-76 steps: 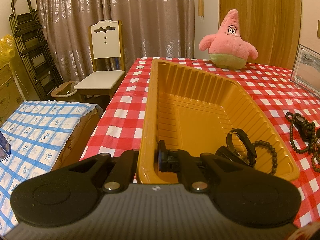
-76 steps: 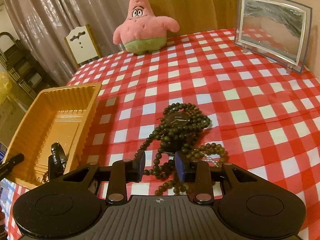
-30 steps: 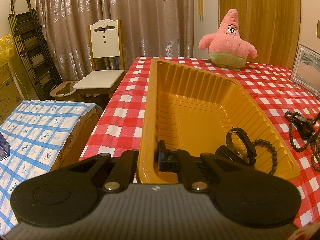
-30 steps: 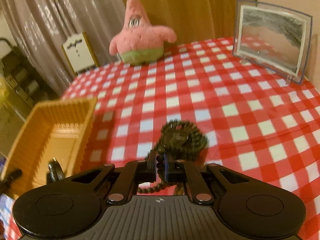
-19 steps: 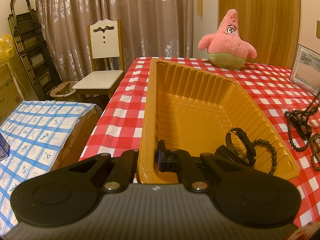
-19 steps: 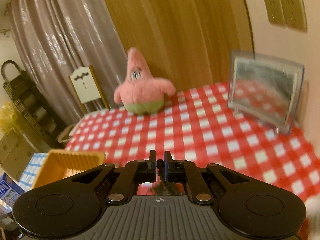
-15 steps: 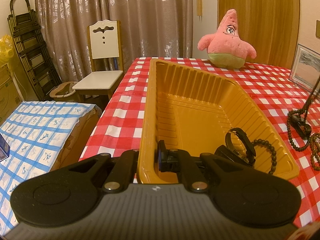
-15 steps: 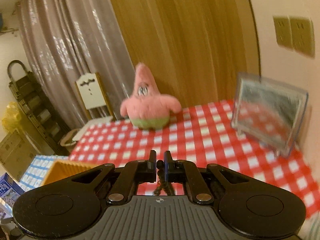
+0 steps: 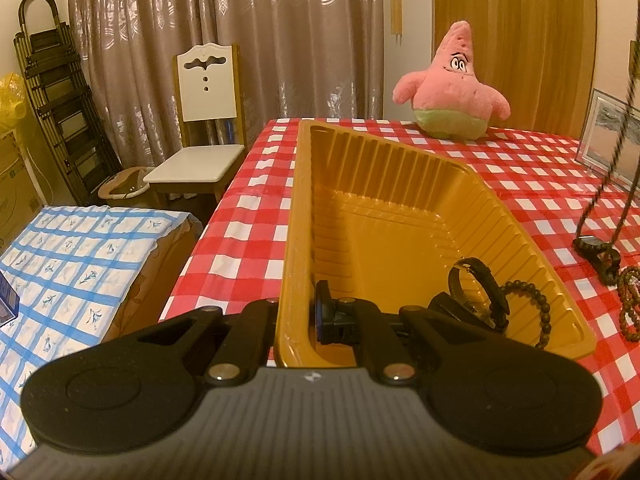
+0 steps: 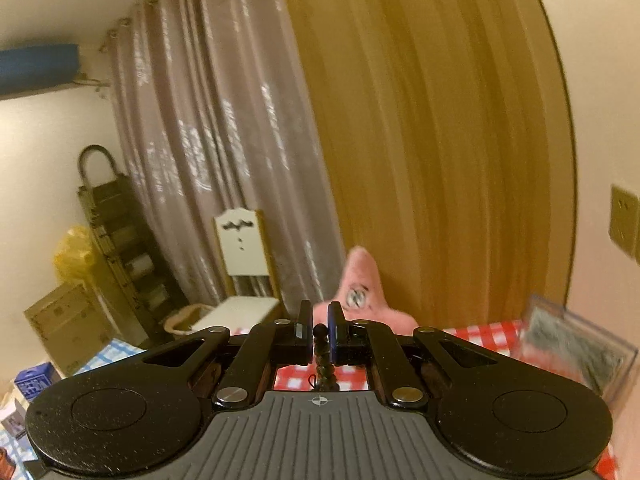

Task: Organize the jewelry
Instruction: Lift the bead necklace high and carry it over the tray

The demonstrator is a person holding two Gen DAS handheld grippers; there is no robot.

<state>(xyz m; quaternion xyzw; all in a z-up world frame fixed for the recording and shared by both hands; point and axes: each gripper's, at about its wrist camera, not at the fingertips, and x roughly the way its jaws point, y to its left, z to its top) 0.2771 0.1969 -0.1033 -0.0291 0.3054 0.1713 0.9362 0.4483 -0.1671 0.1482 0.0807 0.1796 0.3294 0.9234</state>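
Note:
My left gripper [image 9: 298,314] is shut on the near wall of the yellow plastic tray [image 9: 400,188], which stands on the red checked tablecloth. A black watch [image 9: 478,292] and a dark bead bracelet [image 9: 536,312] lie in the tray's near right corner. My right gripper [image 10: 320,330] is shut on a dark bead necklace [image 10: 323,364] and is raised high. In the left wrist view the necklace [image 9: 598,200] hangs down at the right, and its pendant end [image 9: 596,256] touches the table. More beads [image 9: 628,300] lie beside it.
A pink starfish plush [image 9: 452,88] sits at the table's far edge. A framed picture [image 9: 608,136] stands at the right. A white chair [image 9: 204,128] and a blue checked cloth [image 9: 72,264] are left of the table.
My right gripper shut on the bead necklace and rose steeply, which drew the strand up off the table. My left gripper and the tray stayed still.

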